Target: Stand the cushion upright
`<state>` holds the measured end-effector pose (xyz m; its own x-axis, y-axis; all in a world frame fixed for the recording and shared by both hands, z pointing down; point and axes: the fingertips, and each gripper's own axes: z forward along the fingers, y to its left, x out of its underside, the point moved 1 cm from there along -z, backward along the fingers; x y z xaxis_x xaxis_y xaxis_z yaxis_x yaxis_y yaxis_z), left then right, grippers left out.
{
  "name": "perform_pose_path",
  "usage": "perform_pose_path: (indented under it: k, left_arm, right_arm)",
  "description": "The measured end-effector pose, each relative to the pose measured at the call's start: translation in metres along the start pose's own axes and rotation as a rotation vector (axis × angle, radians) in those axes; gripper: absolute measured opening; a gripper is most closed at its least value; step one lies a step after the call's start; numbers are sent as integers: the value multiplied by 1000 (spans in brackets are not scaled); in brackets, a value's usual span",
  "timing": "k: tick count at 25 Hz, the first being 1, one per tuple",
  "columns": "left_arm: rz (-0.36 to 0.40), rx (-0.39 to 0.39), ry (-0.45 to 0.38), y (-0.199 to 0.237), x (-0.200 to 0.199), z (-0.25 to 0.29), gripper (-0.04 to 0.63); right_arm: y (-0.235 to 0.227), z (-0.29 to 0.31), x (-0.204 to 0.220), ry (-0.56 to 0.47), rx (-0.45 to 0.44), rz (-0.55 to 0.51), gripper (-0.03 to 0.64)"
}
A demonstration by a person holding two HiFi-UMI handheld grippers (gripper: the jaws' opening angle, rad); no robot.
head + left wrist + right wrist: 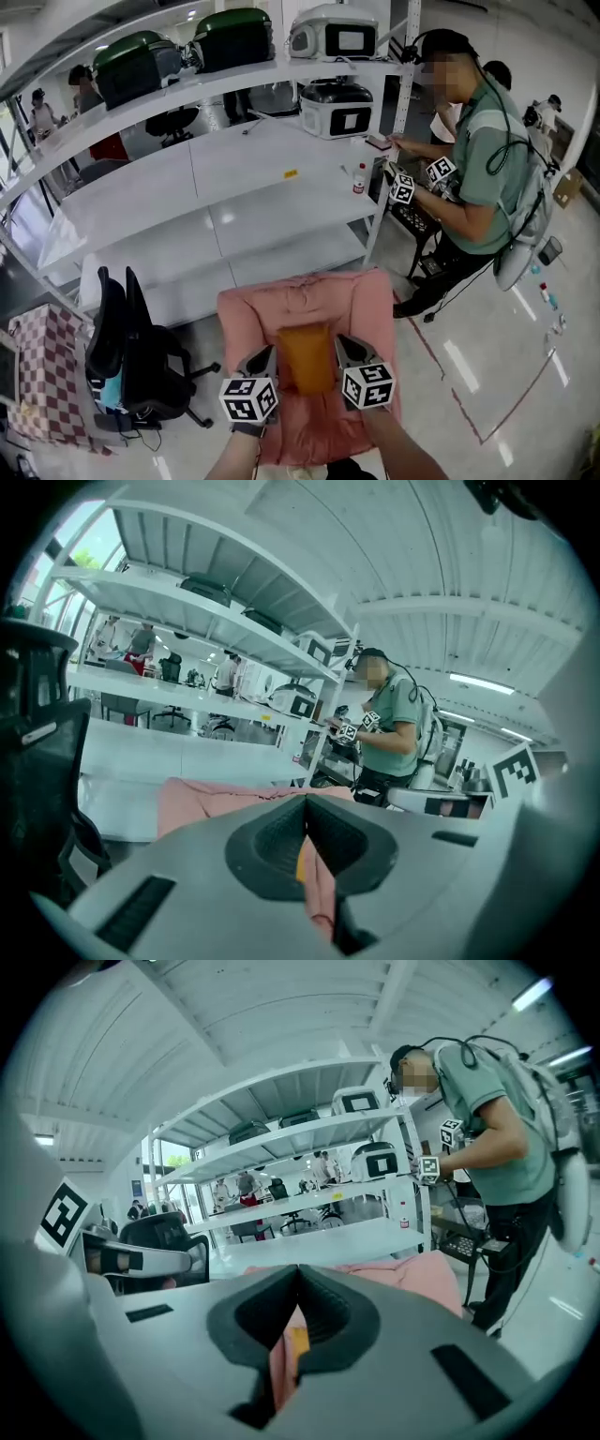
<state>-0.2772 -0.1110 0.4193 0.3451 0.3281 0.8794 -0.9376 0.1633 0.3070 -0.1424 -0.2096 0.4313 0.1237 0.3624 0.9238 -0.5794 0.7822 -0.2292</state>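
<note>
— Both grippers are clamping the pink cushion [281,305]: left gripper [266,360] and right gripper [344,351], at lower centre of the head view.
— What is worrying you?
— Only thin folds are being pinched (the gripper views are showing this, the head view is hiding it), so the fabric could be slipping out and the cushion flopping over.

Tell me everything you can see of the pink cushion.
The cushion is pink, soft-looking cloth, roughly square with rounded corners and a puckered seam near its far edge. An orange-brown panel sits at its middle. Its broad face is turned to the head view, in front of white shelves. The left gripper and right gripper are each shut on its cloth, one either side of the panel.
</note>
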Motion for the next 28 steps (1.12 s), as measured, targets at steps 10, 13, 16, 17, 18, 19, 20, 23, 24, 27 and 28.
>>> perform_pose_path:
  k: [10,13,16,17,18,19,20,23,24,27,28]
  left_arm:
    - [86,11,-122,-26,-53,-66,6]
    - [107,9,-150,-31,-65,-82,6]
    - [119,4,-171,-33,-77,-95,6]
    - [122,1,-180,-33,-82,-100,6]
    - [125,-1,-190,-33,-87,-105,6]
    - [127,-3,-200,-33,-92,-109,6]
    - [131,-5,-211,-33,-97,-114,6]
    - [138,-10,-236,-34,-111,-123,6]
    - [138,-9,-243,-35,-115,-126,6]
    - [136,-6,-264,-38,-123,-136,6]
    - [135,-5,-269,-39,-124,-138,6]
  right_arm:
    - [59,-53,-59,-134,-57,-82,5]
    - [73,-66,-73,-170,-72,-98,5]
    - [82,-75,-85,-197,-77,-114,5]
    - [85,-78,-90,-205,-76,-119,5]
    - [87,-81,-94,-214,-74,-125,5]
    - [88,-83,-99,-223,-72,-130,5]
    - [90,-86,-104,-231,-69,-134,5]
    - [90,-90,-119,-254,-63,-142,5]
    - [90,-92,-124,-261,-62,-144,5]
    - [94,-98,-134,-278,-67,-147,3]
    - [96,-100,-136,-280,-69,-149,5]
